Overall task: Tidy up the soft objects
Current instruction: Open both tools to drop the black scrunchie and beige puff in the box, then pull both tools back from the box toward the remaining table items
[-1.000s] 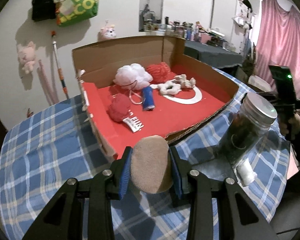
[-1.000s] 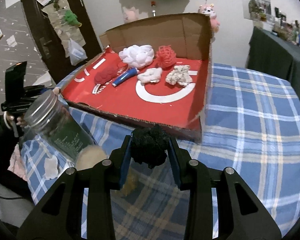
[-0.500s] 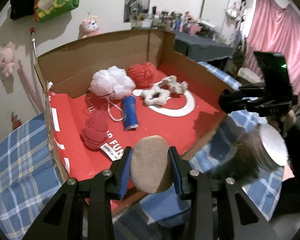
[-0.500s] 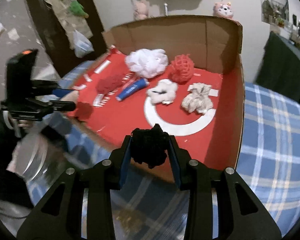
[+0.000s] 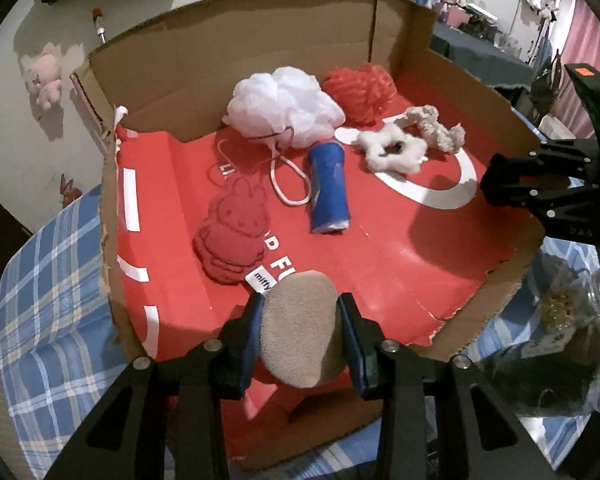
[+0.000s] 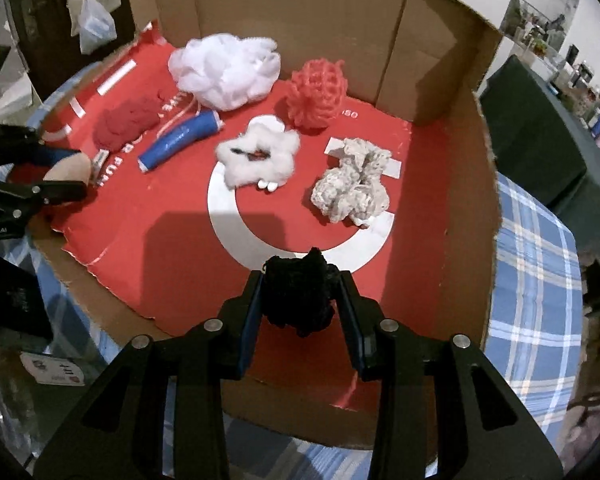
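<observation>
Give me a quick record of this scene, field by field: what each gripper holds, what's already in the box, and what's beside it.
left gripper: shut on tan pad
right gripper: shut on black scrunchie
container: cardboard box, red floor
in box: white bath pouf, red mesh pouf, blue tube, red rabbit towel, white fluffy scrunchie, beige scrunchie
beside box: glass jar
surface: blue plaid cloth

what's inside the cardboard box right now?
Inside the cardboard box, on its red floor: white bath pouf, red mesh pouf, red plush, blue roll, white scrunchie, beige scrunchie. Anything under them is hidden.
</observation>
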Available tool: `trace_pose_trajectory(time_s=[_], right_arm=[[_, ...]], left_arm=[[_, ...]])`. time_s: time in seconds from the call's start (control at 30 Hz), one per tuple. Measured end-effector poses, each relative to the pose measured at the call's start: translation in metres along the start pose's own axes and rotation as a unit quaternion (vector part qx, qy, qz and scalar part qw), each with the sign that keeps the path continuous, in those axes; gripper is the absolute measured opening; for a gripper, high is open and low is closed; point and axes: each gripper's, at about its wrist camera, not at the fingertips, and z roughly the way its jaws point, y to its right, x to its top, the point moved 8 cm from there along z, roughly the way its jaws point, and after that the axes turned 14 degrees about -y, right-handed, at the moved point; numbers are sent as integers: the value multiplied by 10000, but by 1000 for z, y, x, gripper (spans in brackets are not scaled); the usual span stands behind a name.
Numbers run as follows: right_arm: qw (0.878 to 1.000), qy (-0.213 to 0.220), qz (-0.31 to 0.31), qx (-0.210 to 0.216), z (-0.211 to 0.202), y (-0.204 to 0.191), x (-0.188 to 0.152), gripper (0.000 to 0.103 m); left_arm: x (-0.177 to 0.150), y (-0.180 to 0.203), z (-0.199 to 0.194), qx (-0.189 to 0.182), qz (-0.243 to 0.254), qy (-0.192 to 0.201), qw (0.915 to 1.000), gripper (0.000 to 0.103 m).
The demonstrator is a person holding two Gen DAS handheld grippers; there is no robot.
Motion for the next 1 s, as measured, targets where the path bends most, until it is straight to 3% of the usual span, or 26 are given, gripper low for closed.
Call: trace_pose_trajectory(time_s=[0.2, 0.5, 0.7, 1.0], right_arm=[[9998, -158, -62, -85, 8, -2, 3, 38], [9997, -125, -155, -134, 10, -8, 5, 52], [9999, 32, -121, -86, -4, -9, 6, 53], [9985, 551, -51, 4, -52, -18, -6, 62]], left_arm=[[0, 0, 5, 121, 18, -69, 9999, 43], [2, 2, 8, 150, 78, -53, 9998, 51], [2, 8, 4, 104, 115, 26, 9999, 62], [-4, 9, -30, -98, -128, 508, 9986, 79]])
